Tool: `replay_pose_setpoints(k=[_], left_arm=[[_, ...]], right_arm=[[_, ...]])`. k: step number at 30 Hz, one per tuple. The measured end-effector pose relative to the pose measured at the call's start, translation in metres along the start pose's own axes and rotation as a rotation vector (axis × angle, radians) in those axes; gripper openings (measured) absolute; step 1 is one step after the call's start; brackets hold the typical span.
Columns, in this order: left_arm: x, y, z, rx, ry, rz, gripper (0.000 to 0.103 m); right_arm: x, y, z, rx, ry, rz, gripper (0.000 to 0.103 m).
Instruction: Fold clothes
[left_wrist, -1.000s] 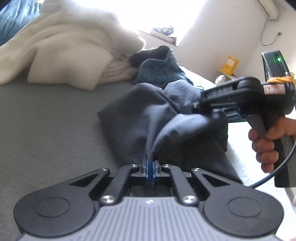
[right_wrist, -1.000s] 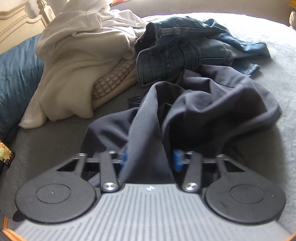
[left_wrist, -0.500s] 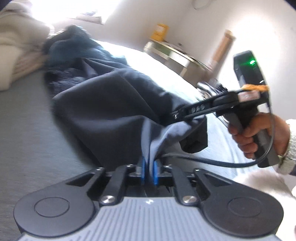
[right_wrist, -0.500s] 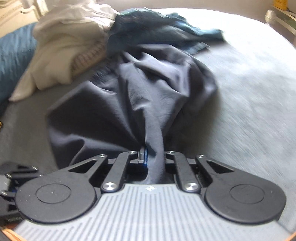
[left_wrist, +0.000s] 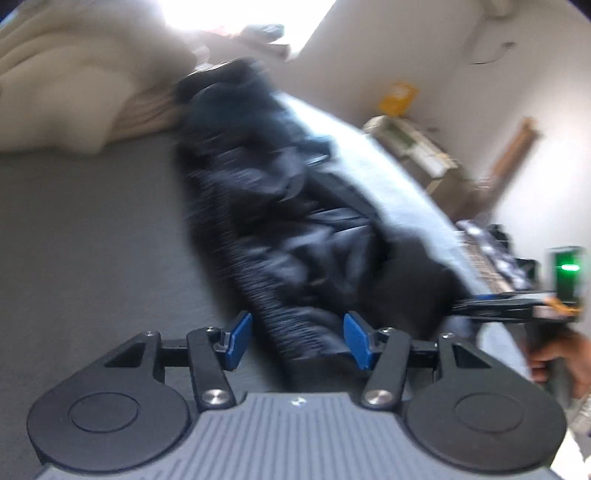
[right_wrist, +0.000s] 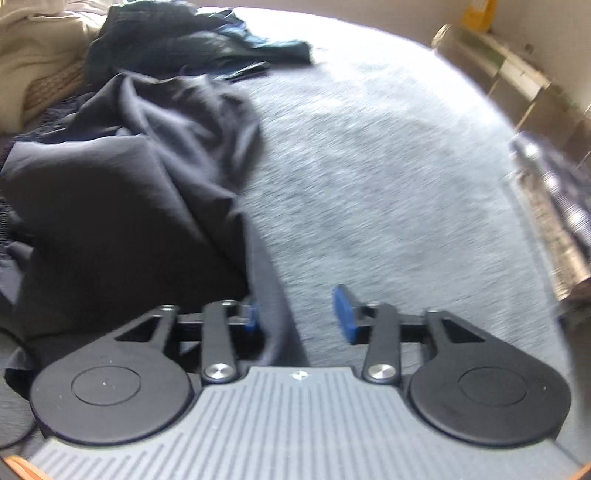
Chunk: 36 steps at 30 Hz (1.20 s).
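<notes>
Loosely rumpled dark garment (left_wrist: 295, 236) — both grippers' jaws opening, cloth between, unpinched.

Dark navy garment (right_wrist: 122, 192); grey bed cover (right_wrist: 388, 192); cream blanket (left_wrist: 74, 74); blue pads (left_wrist: 356, 339).

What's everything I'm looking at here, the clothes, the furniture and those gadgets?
dark garment: one, navy, crumpled on the bed, an edge between both grippers' fingers
jeans: one, blue, behind the garment
cream clothes: a pile, far left
bed: one, grey cover
yellow box: one, by the wall
shelf: one, pale, beside the bed
left gripper: black, blue pads, jaws opening
right gripper: same, jaws opening
hand: one, on the right gripper's handle
</notes>
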<state>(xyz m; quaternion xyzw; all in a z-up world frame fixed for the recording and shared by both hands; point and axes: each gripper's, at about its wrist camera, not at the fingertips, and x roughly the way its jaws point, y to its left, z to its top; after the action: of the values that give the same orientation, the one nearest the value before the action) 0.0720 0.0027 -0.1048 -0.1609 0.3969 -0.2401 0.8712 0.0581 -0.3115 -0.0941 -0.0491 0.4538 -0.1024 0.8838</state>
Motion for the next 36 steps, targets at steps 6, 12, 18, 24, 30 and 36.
replay_pose_setpoints(k=[6, 12, 18, 24, 30, 36], left_arm=[[0.020, 0.012, -0.005, -0.051, 0.120, -0.025, 0.060], [0.027, 0.009, -0.008, -0.074, 0.100, -0.026, 0.058], [0.033, 0.003, -0.009, -0.091, 0.094, -0.002, 0.036], [0.020, 0.024, -0.007, -0.253, 0.097, -0.036, 0.006], [-0.049, 0.067, 0.001, -0.311, 0.129, -0.087, 0.005], [-0.102, 0.122, 0.002, -0.357, 0.165, 0.042, 0.005]], right_arm=[[-0.033, -0.020, 0.009, 0.080, -0.113, -0.013, 0.080], [-0.057, -0.034, 0.006, 0.187, -0.204, 0.010, 0.083], [-0.064, -0.083, -0.015, 0.514, -0.201, 0.078, 0.084], [-0.063, -0.081, -0.028, 0.626, -0.163, 0.199, 0.084], [-0.063, -0.036, -0.009, 0.503, -0.154, 0.291, 0.084], [-0.055, -0.009, 0.005, 0.396, -0.134, 0.343, 0.084]])
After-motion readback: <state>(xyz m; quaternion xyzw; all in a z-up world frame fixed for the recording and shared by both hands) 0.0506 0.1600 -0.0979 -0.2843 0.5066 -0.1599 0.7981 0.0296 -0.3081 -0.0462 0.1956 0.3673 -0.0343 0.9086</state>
